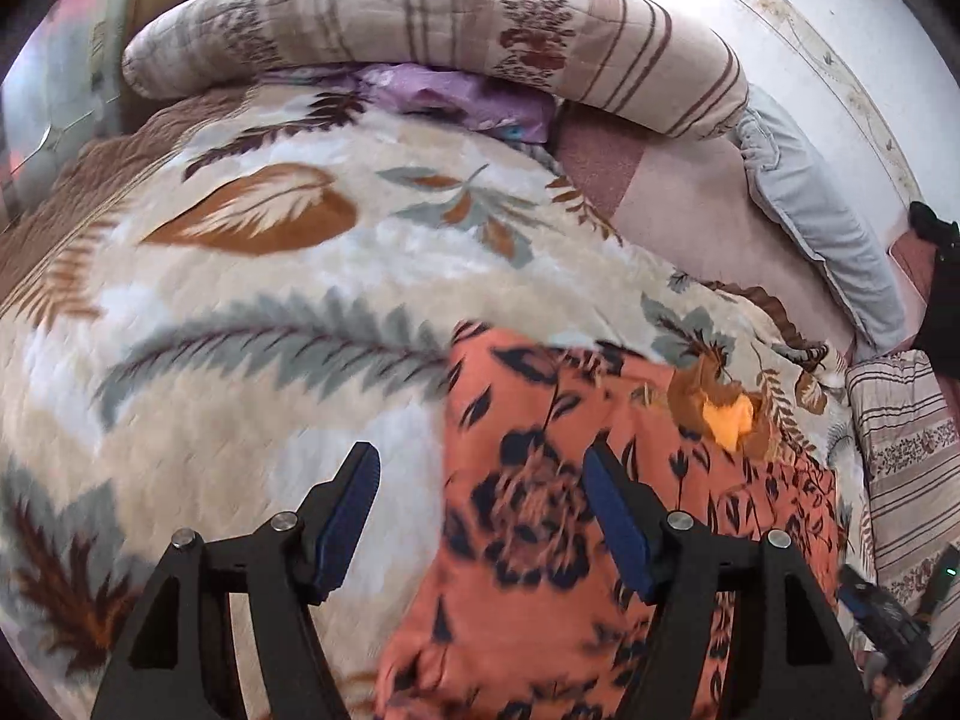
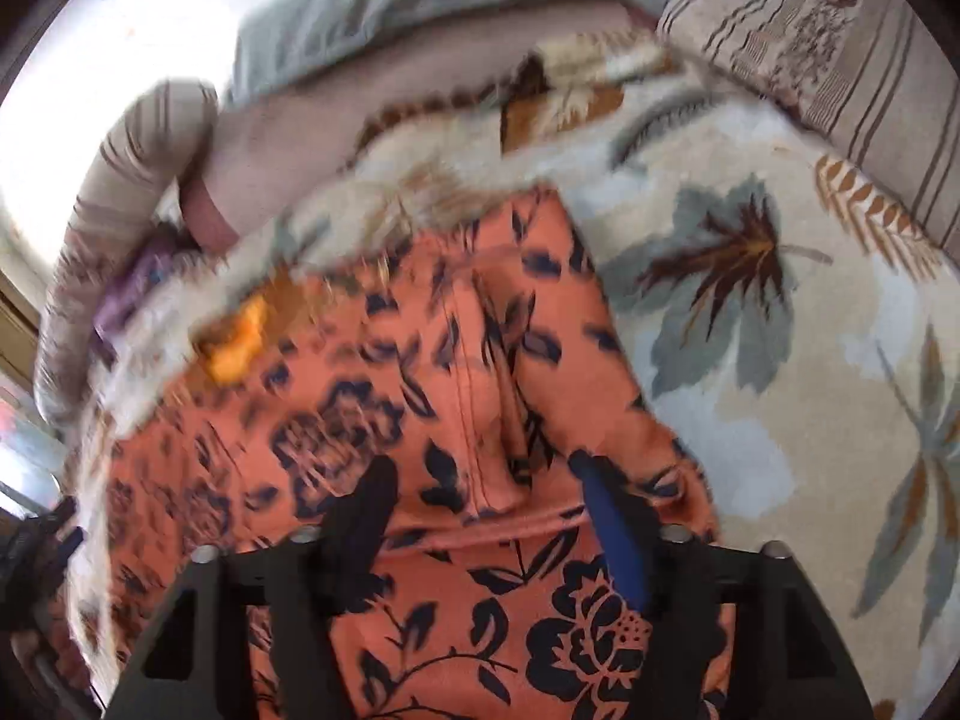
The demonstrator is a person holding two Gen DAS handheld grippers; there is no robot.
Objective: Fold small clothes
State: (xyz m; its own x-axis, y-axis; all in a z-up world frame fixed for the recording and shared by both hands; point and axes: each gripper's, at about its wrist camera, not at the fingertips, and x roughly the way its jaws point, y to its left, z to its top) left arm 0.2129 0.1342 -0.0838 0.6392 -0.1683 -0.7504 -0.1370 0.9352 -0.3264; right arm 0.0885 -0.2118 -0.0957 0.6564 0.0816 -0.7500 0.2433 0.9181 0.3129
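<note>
An orange garment with a dark floral print lies on the leaf-patterned blanket. My left gripper is open and empty, over the garment's left edge, one finger above the blanket and one above the cloth. In the right wrist view the same garment fills the middle, with a seam and a fold running up it. My right gripper is open above the cloth, holding nothing. A small bright orange patch shows at the garment's far left edge.
A rolled striped quilt lies at the back of the bed, with purple cloth under it. A grey pillow and a striped cushion lie at the right. The other gripper's body shows at lower right.
</note>
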